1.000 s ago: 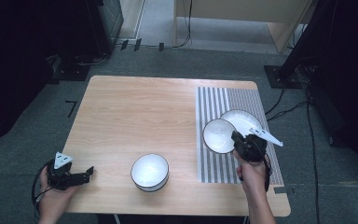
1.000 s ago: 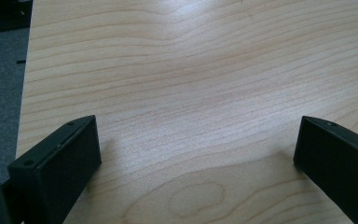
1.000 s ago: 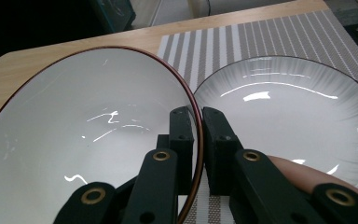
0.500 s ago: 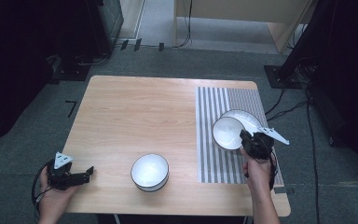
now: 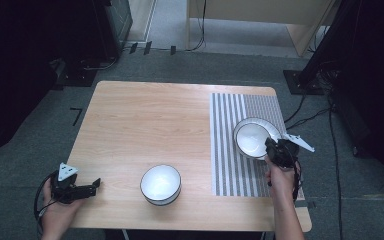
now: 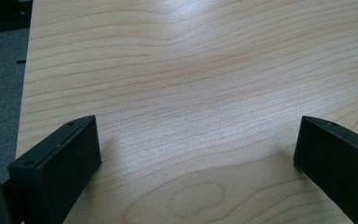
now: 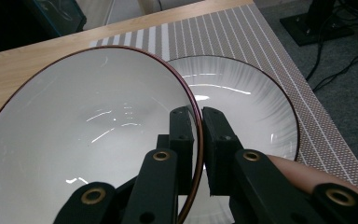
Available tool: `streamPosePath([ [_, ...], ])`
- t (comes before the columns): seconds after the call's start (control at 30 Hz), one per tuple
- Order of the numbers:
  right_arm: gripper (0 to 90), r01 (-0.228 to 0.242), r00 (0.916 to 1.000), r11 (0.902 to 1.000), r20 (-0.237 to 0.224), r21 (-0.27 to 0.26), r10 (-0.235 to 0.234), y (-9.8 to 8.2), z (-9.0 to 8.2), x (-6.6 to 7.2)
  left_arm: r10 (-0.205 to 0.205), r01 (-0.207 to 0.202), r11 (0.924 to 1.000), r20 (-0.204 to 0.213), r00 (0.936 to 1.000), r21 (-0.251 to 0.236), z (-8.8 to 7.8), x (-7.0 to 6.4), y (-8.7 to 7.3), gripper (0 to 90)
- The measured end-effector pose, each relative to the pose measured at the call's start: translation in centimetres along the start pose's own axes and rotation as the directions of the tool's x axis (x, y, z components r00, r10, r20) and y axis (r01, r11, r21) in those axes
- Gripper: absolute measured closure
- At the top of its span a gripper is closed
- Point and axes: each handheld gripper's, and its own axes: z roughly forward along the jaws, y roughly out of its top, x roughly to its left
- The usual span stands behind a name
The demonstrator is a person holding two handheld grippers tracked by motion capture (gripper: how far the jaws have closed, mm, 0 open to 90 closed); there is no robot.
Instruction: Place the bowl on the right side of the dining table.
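1. While the right gripper [image 5: 271,148] pinches the rim of a white bowl with a dark red edge [image 7: 88,135], its jaws stand nearly shut, one pad inside the bowl and one outside.
2. In the right gripper view that held bowl tilts over a second white bowl [image 7: 247,107], which rests on the striped mat [image 7: 279,51] just behind it.
3. From the high view the held bowl [image 5: 251,138] sits above the mat's [image 5: 230,165] right half, close to the table's right edge, overlapping the bowl beneath.
4. The right hand [image 5: 281,176] comes in from the bottom, a grey three-cornered plate jutting off the gripper toward the right.
5. A third white bowl [image 5: 160,184] stands alone on the bare wooden table [image 5: 145,120] near its front edge, well apart from the mat.
6. The left gripper [image 5: 96,184] hovers at the table's front left corner, its jaws spread wide with nothing but wood grain [image 6: 191,93] between them.
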Motion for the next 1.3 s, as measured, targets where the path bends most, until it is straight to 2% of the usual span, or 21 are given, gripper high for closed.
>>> streamPosePath([
  [0.8,84.6,-0.053,0.9942,0.9985,0.095,0.012,0.051,0.2,2.4,-1.9,-0.001,0.001,1.0000,0.000,1.0000,0.000,0.0,0.0,0.0,0.0],
  [1.3,84.6,-0.084,0.9883,0.9963,0.129,0.022,0.080,0.2,3.9,-2.0,-0.001,0.001,1.0000,0.000,1.0000,0.000,0.0,0.0,0.0,0.0],
])
